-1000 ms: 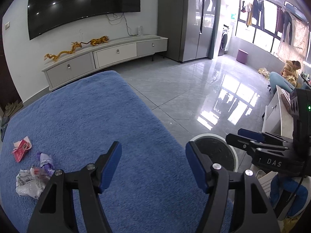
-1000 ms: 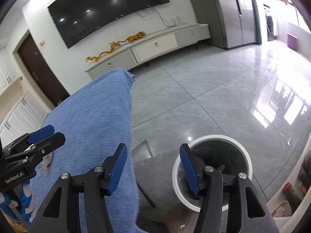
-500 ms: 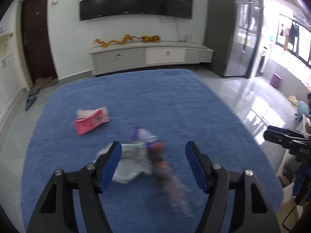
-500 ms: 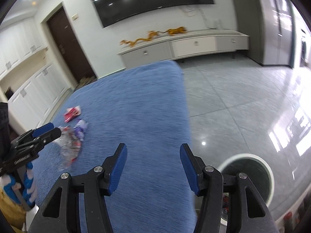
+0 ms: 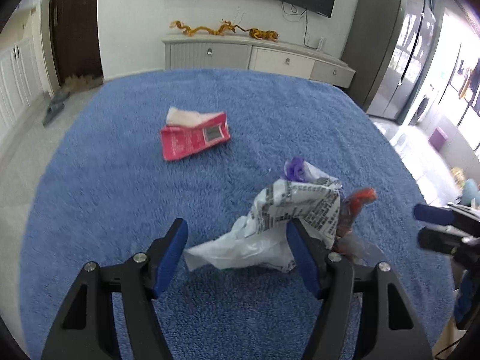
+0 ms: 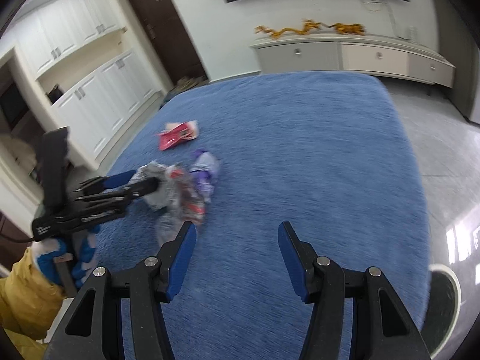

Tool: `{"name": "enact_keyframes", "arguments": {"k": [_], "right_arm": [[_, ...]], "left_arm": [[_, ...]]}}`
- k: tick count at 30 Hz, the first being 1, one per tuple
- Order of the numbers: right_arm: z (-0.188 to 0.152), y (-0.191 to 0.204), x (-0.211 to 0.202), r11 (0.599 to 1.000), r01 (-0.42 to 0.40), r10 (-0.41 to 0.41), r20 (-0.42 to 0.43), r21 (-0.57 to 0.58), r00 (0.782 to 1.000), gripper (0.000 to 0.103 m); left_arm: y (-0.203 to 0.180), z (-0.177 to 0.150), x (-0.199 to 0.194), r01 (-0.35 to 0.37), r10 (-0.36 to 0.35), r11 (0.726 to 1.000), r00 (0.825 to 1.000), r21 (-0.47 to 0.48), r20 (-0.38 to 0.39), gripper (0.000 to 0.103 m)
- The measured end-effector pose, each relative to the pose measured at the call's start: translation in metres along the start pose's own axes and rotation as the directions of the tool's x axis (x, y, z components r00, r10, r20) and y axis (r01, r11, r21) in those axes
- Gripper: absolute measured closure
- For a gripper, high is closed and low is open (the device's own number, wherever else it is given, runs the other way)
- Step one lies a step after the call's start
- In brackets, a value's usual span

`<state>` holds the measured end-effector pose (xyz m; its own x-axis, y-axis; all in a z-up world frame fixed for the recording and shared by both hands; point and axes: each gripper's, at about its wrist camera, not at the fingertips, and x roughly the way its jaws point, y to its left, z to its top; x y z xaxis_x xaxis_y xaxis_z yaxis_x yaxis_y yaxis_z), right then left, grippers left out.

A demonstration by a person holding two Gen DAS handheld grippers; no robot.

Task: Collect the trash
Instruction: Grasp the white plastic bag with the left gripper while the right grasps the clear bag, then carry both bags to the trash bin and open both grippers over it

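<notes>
The left gripper (image 5: 237, 252) is hovering low over the blue-covered counter (image 5: 120, 180) with its jaws spread wide and gripping nothing. A crumpled white printed wrapper (image 5: 288, 216) is lying between the blue pads, its right end pressing against or passing behind the right pad; contact is hard to judge through the blur. Just past it, toward 1 o'clock, a purple wrapper (image 5: 295, 169) is poking out, and a clear wrapper with red print (image 5: 354, 207) is sitting at 2 o'clock, touching the white one. A red packet (image 5: 195, 139) is lying well apart at 11 o'clock.

The right gripper (image 6: 237, 258) is hanging above bare blue cloth, jaws equally wide and empty. In its view the trash cluster is sitting at 10 o'clock, with the left gripper's fingers reaching into the grey-white wrapper. The rim of a white bin (image 6: 447, 273) is showing on the floor at 4 o'clock, beside the counter's edge. A long TV cabinet (image 6: 345, 54) is standing against the far wall.
</notes>
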<state>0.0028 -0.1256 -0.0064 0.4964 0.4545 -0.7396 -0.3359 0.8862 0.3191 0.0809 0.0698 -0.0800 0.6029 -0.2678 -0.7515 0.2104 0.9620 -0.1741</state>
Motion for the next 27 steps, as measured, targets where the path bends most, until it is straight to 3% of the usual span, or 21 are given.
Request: {"name": "enact_keyframes", "arguments": {"k": [5,13,15,17,20,27], "right_arm": [[0.005,0.02,0.028,0.998,-0.042,0.039,-0.059,-0.043,0.997,0.045],[0.001,0.043,0.066,0.992,-0.045,0.027,-0.147,-0.116,0.989,0.046],[-0.001,0.047,0.066,0.99,-0.032,0.011,-0.143,-0.14,0.99,0.059],[-0.004,0.045,0.062,0.99,-0.04,0.02,-0.143,-0.138,0.99,0.076],[-0.011,0.038,0.052,0.99,-0.044,0.025,-0.138,-0.134,0.99,0.086],[-0.027,0.02,0.011,0.994,-0.06,0.054,-0.071,-0.091,0.996,0.092]], "left_arm": [[0.004,-0.006,0.0,0.045,-0.045,0.999,0.999,-0.004,0.005,0.039],[0.007,-0.017,-0.009,0.118,-0.118,0.993,0.993,-0.015,0.002,0.061],[0.005,-0.019,-0.014,0.142,-0.142,0.99,0.99,-0.013,0.006,0.077],[0.003,-0.02,-0.018,0.15,-0.15,0.989,0.989,-0.008,0.011,0.079],[-0.003,-0.02,-0.026,0.152,-0.152,0.988,0.988,0.004,0.024,0.082],[-0.018,-0.022,-0.057,0.135,-0.136,0.991,0.989,0.024,0.063,0.086]]}}
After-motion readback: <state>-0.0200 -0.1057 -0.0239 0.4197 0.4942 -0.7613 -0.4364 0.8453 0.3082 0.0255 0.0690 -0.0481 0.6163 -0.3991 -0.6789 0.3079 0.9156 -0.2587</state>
